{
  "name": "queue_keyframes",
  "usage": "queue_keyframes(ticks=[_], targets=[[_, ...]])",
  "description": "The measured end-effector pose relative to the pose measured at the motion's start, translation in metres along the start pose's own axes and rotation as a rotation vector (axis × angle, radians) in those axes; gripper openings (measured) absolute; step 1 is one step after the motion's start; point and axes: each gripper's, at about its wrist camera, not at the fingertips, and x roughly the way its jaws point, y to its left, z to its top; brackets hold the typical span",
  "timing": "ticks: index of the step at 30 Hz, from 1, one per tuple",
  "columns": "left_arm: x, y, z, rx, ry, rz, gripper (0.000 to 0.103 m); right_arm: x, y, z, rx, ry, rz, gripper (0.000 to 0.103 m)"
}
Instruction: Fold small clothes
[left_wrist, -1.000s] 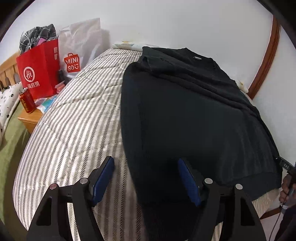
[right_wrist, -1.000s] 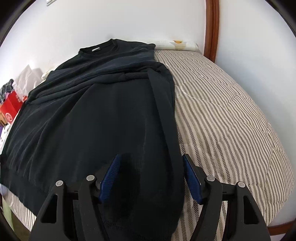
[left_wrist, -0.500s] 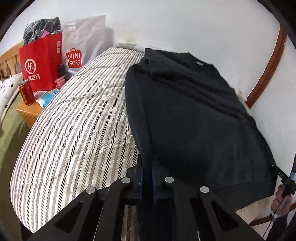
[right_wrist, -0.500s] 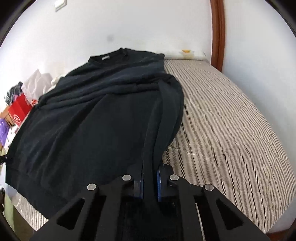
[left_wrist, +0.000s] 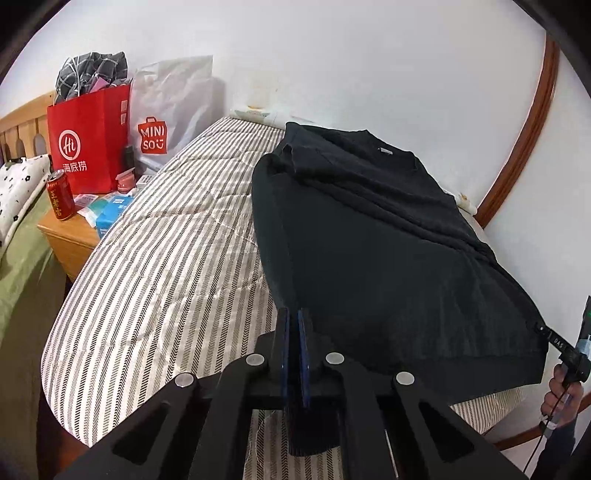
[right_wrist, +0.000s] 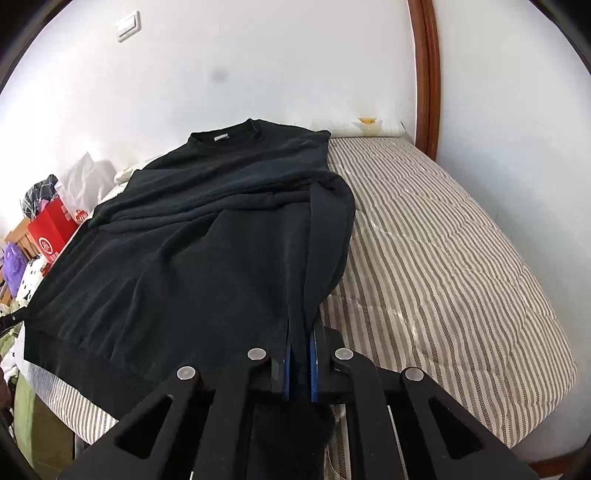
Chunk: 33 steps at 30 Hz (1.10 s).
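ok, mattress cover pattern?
Grey-and-cream stripes on the mattress cover; clearest in the right wrist view.

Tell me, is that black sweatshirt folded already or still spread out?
Partly folded: the black sweatshirt lies flat on the striped mattress, sleeves folded across its chest, not yet folded bottom to top. Left gripper and right gripper pinch its hem corners.

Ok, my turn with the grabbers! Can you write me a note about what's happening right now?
Left gripper: shut on the black sweatshirt at its near left hem corner.
Right gripper: shut on the near right hem corner.
The sweatshirt lies on the striped bed, collar at the far end.
Done: sleeves folded across the chest, both corners gripped.
Left: probably carry the hem up toward the collar, then let go.
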Motion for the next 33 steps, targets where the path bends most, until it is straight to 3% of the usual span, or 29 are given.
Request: queue_keyframes(ticks=[7,10,13,14,15,18,22,25,28,29,33], targets=[[0.017,0.001,0.0,-0.009,0.046,0.001,0.005,0.006,-0.001,0.0,-0.021,0.032,-0.013,0.008],[0.024,0.004,-0.001,-0.038,0.076,0.008,0.011,0.012,-0.006,-0.005,-0.012,0.059,-0.022,0.012],[0.031,0.005,0.0,-0.029,0.073,0.019,0.033,0.014,-0.01,-0.007,0.001,0.06,-0.024,0.022],[0.033,0.004,0.001,-0.026,0.068,0.03,0.045,0.016,-0.011,-0.007,0.001,0.057,-0.029,0.032],[0.035,0.004,0.001,-0.027,0.063,0.035,0.049,0.019,-0.01,-0.007,-0.002,0.058,-0.037,0.04],[0.044,0.004,0.003,-0.039,0.082,0.018,0.049,0.032,-0.012,-0.008,0.006,0.082,-0.044,0.042],[0.049,-0.008,0.004,0.02,0.069,0.061,0.048,0.046,-0.015,-0.01,0.033,0.094,-0.032,0.042],[0.051,-0.015,0.004,0.06,0.07,0.106,0.037,0.051,-0.008,-0.01,0.026,0.08,-0.042,0.041],[0.052,-0.023,0.003,0.11,0.072,0.156,0.017,0.055,0.001,-0.01,0.004,0.071,-0.025,0.023],[0.052,-0.023,0.004,0.106,0.075,0.145,0.009,0.055,0.003,-0.009,0.002,0.073,-0.007,0.01],[0.043,-0.021,0.009,0.067,0.064,0.106,0.007,0.049,0.004,-0.007,0.012,0.071,0.01,0.007]])
